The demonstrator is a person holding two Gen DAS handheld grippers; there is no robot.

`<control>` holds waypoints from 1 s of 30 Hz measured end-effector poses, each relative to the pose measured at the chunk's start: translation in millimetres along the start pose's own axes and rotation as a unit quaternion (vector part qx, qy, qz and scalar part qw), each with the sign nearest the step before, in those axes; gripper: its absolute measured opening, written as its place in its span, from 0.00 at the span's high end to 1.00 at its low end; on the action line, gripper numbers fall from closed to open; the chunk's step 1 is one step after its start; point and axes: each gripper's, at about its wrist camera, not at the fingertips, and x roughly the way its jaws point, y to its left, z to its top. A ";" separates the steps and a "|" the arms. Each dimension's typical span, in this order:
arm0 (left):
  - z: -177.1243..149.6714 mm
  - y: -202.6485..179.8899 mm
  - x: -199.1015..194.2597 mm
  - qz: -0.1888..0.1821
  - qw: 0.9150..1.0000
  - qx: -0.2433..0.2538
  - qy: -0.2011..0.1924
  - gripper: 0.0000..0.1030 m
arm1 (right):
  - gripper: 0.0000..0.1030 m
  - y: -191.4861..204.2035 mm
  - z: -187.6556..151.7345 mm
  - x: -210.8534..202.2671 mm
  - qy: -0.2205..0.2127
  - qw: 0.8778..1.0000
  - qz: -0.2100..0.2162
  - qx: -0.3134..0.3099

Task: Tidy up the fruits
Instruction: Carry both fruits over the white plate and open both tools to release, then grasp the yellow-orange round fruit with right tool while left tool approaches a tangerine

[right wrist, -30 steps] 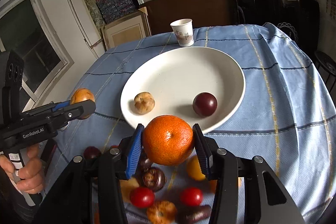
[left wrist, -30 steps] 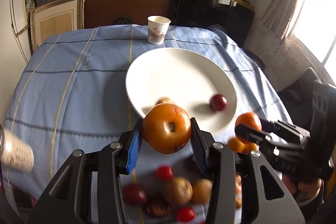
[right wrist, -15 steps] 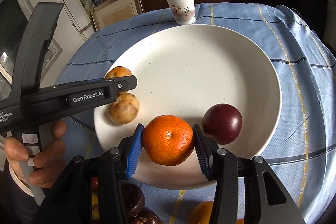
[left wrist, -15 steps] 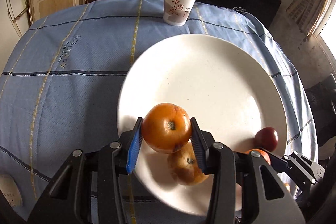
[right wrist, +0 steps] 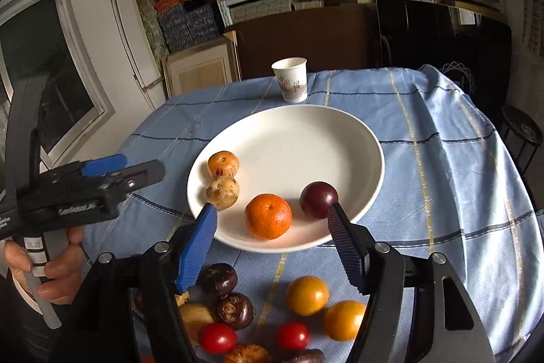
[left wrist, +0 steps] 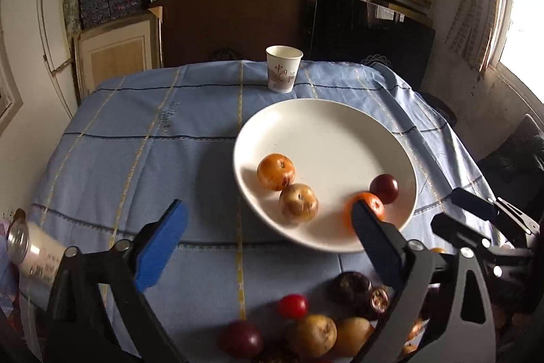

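A white plate [right wrist: 299,142] on the blue checked cloth holds an orange-brown fruit [right wrist: 223,163], a tan fruit [right wrist: 222,192], an orange [right wrist: 268,216] and a dark red plum [right wrist: 318,199]. My right gripper [right wrist: 272,210] stands just short of the plate's near rim. Its jaws are opening and the orange lies free between the pads, untouched. My left gripper [left wrist: 268,227] is opening wide over the cloth beside the plate [left wrist: 326,138], with nothing between its fingers. Its right finger hides part of the orange [left wrist: 365,204]. In the right wrist view the left gripper [right wrist: 136,167] shows at the left, held by a hand.
A paper cup [right wrist: 290,83] stands behind the plate. Several loose fruits lie on the cloth near me: yellow-orange ones [right wrist: 307,295], red tomatoes [right wrist: 292,335] and dark mangosteens [right wrist: 217,279]. A white can [left wrist: 30,247] lies at the left table edge. Shelves and boxes stand behind the table.
Both grippers carried their fruit over the plate, let go and drew back. The orange-brown fruit and the orange now rest on the plate, and both pairs of jaws stand apart.
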 end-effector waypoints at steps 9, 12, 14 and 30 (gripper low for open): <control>-104.4 8.3 -36.4 0.038 0.999 -0.031 -0.007 0.05 | 0.27 -34.6 -50.1 -19.5 0.000 0.998 -0.026 0.053; -110.1 10.2 -29.4 0.031 0.999 -0.035 0.011 0.05 | 0.27 -41.4 -56.6 -28.2 -0.006 0.997 -0.012 0.077; -110.4 11.1 -29.2 0.031 0.999 -0.043 0.008 0.05 | 0.27 -45.4 -63.2 -30.0 0.001 0.995 0.007 0.095; -111.0 4.2 -42.8 0.025 0.999 -0.036 -0.009 0.05 | 0.41 -60.6 -80.0 -13.3 0.033 0.992 -0.057 0.107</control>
